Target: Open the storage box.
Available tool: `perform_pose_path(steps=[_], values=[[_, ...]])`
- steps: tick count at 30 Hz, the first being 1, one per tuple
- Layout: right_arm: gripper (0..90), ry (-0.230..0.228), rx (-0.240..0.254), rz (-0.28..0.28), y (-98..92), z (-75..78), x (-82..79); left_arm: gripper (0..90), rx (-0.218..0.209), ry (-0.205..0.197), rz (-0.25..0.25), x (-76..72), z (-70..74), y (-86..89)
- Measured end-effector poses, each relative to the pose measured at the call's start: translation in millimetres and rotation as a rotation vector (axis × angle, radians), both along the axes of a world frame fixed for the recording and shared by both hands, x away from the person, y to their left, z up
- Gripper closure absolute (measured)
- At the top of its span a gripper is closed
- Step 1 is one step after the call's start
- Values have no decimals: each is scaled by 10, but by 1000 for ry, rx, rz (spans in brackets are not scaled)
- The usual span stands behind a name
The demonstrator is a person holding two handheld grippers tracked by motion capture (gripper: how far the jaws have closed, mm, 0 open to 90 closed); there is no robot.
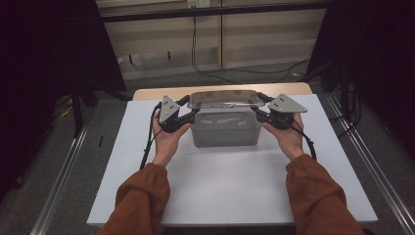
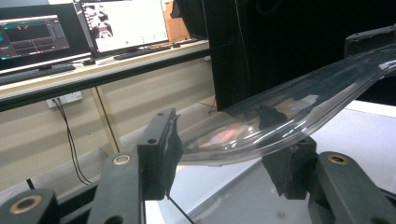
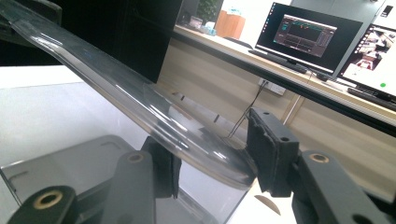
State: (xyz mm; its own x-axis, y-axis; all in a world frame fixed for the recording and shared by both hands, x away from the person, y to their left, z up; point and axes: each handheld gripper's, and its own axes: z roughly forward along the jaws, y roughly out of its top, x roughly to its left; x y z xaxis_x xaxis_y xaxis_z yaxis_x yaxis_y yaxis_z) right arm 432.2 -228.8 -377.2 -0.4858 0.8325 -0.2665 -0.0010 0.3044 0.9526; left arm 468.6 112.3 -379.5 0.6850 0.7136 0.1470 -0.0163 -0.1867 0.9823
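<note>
Two orange sleeves point(image 1: 142, 200) enter at the bottom of the frame. Above them, at centre, the left gripper point(image 1: 188, 105) and right gripper point(image 1: 258, 105) each clamp one end of the clear lid point(image 1: 224, 99), apparently keeping it level over the grey bin point(image 1: 225, 129).

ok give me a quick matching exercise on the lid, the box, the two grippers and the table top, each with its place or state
Things:
1. clear lid
2. grey box
3. left gripper
4. white table top

Places or states:
A. stands on the table, open at the top
B. at the lid's left end
C. held above the box between both grippers
D. bears the box

Pairs: 1-C, 2-A, 3-B, 4-D. The right gripper is at the lid's other end.
</note>
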Motion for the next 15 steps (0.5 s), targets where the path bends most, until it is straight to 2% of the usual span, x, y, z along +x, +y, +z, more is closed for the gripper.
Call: perform_pose_path(steps=[3, 7, 10, 12, 15], values=[[556, 6, 32, -7, -22, 3, 11, 481, -12, 10, 6, 33, 10, -10], [560, -7, 36, -12, -27, 10, 31, 487, -10, 34, 20, 92, 14, -37], [563, 0, 38, -8, -34, 31, 48, 500, -4, 29, 14, 116, 24, -47], [564, 0, 39, -7, -33, 62, 69, 504, -21, 32, 15, 130, 29, -46], [564, -2, 42, -6, -45, 87, 99, 529, -20, 22, 6, 147, 50, -22]])
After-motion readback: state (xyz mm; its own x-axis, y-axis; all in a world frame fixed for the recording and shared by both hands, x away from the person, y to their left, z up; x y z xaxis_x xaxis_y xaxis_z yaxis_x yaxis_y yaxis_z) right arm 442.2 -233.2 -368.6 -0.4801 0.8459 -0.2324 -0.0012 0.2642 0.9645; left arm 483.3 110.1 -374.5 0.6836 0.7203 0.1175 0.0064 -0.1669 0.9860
